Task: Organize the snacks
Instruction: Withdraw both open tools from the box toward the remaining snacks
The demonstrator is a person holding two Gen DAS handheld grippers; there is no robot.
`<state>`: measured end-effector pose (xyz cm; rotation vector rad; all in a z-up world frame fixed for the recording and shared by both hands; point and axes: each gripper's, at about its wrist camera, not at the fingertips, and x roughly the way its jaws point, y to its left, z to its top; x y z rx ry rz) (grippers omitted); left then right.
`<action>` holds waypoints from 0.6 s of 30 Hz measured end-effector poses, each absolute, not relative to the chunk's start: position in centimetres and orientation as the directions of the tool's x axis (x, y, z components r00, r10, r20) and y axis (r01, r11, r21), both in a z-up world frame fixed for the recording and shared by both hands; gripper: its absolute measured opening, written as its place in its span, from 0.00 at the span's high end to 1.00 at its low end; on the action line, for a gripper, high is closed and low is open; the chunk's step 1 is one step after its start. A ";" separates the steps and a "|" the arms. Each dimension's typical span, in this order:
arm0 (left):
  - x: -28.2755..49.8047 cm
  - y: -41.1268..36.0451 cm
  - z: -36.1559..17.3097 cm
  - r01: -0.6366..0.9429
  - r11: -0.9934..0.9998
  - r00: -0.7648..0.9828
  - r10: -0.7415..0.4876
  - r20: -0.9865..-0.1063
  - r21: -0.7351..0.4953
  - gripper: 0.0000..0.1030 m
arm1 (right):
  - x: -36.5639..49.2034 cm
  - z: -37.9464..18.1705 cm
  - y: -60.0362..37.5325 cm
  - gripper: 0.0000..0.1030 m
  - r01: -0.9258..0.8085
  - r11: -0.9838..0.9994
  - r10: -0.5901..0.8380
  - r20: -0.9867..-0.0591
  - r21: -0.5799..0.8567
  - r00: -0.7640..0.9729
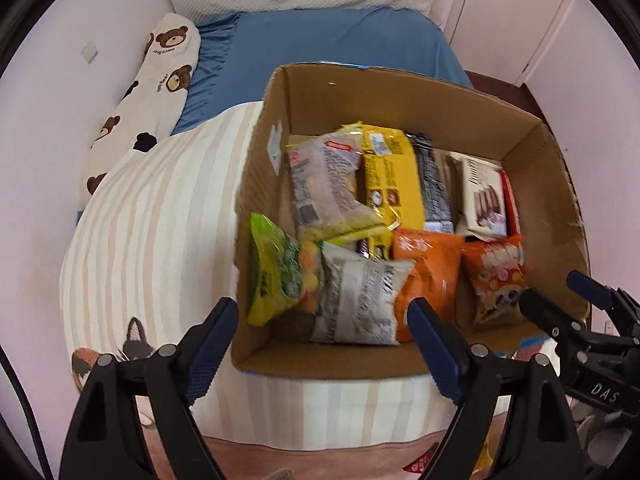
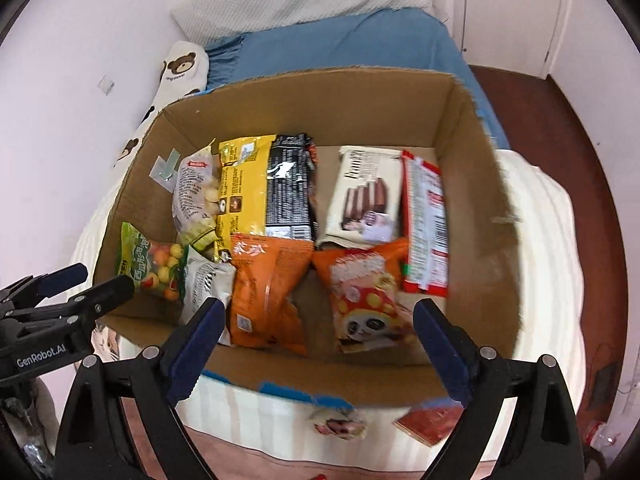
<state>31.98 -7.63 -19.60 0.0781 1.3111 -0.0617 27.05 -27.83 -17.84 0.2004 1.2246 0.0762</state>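
Observation:
An open cardboard box (image 1: 472,108) (image 2: 476,208) stands on the bed and holds several snack packs. Inside lie a green candy bag (image 1: 272,276) (image 2: 152,264), a plain orange bag (image 1: 424,268) (image 2: 264,292), an orange panda bag (image 1: 496,276) (image 2: 368,296), a yellow pack (image 1: 392,168) (image 2: 244,184), a white wafer box (image 1: 480,196) (image 2: 364,196) and a red pack (image 2: 424,220). My left gripper (image 1: 324,324) is open and empty above the box's near edge. My right gripper (image 2: 316,328) is open and empty above the box's near right part. Each shows in the other's view.
The box sits on a striped cream blanket (image 1: 160,216) over a blue sheet (image 1: 320,40). A bear-print pillow (image 1: 152,92) lies along the left wall. A small wrapped snack (image 2: 340,424) and a red packet (image 2: 428,420) lie in front of the box. Dark wooden floor (image 2: 560,128) is at right.

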 end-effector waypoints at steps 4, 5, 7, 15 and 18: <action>30.1 -8.4 -18.9 0.100 0.995 0.285 -0.010 -0.958 0.019 0.06 | 24.9 -16.4 -28.7 0.05 0.057 0.985 0.128 -0.917 0.161 0.377; 29.7 -8.7 -18.7 0.102 0.995 0.293 -0.012 -0.956 0.019 0.03 | 24.5 -16.0 -28.8 0.05 0.057 0.987 0.118 -0.914 0.152 0.389; 28.7 -9.1 -18.1 0.111 0.994 0.316 -0.018 -0.949 0.018 0.03 | 23.3 -15.1 -29.1 0.05 0.057 0.989 0.100 -0.904 0.135 0.416; 24.7 -10.4 -14.1 0.128 0.992 0.434 -0.047 -0.900 0.011 0.03 | 18.3 -11.3 -30.3 0.04 0.074 0.989 0.070 -0.858 0.125 0.509; 23.1 -10.8 -12.4 0.136 0.991 0.480 -0.051 -0.876 0.017 0.03 | 16.5 -9.7 -30.5 0.04 0.074 0.992 0.048 -0.837 0.105 0.545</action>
